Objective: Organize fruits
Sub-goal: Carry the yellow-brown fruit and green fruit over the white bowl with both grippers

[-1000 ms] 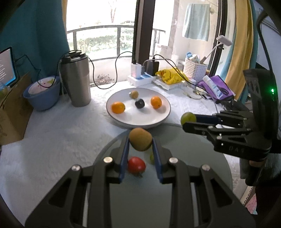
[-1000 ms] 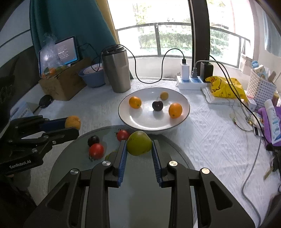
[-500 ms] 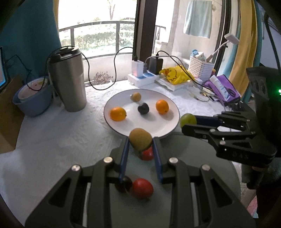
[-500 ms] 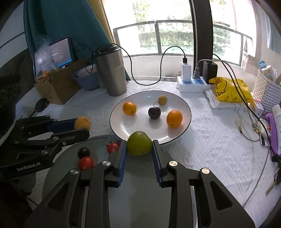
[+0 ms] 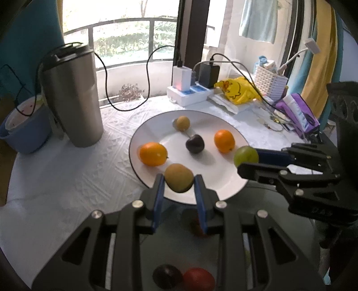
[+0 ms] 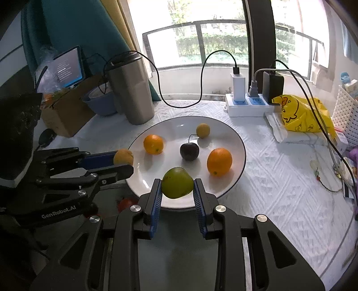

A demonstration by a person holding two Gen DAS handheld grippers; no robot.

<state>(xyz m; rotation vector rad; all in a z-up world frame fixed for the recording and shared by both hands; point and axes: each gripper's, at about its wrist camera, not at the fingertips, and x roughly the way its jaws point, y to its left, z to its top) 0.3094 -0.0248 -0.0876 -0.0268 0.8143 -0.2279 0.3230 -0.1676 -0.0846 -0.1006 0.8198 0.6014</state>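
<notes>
step: plating two fruits | left gripper (image 5: 179, 190) jaws hold brownish fruit (image 5: 179, 180) | right gripper (image 6: 177, 192) jaws hold green fruit (image 6: 177, 182) | advice: lower both onto bare plate (image 6: 223, 192) spots, clear of the oranges (image 6: 219, 161), then release gently

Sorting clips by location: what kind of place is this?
Most likely a home, at a table by a balcony window: railing outside, hanging towel, power strip with chargers, and a fruit plate.

Bare space is left on the near half of the white plate (image 6: 239, 143), between the orange (image 6: 219, 162) and the dark plum (image 6: 189, 151). The plate's far side is hemmed by a steel tumbler (image 6: 131, 94), trailing black cables (image 6: 201, 76) and a power strip (image 6: 248, 105).
</notes>
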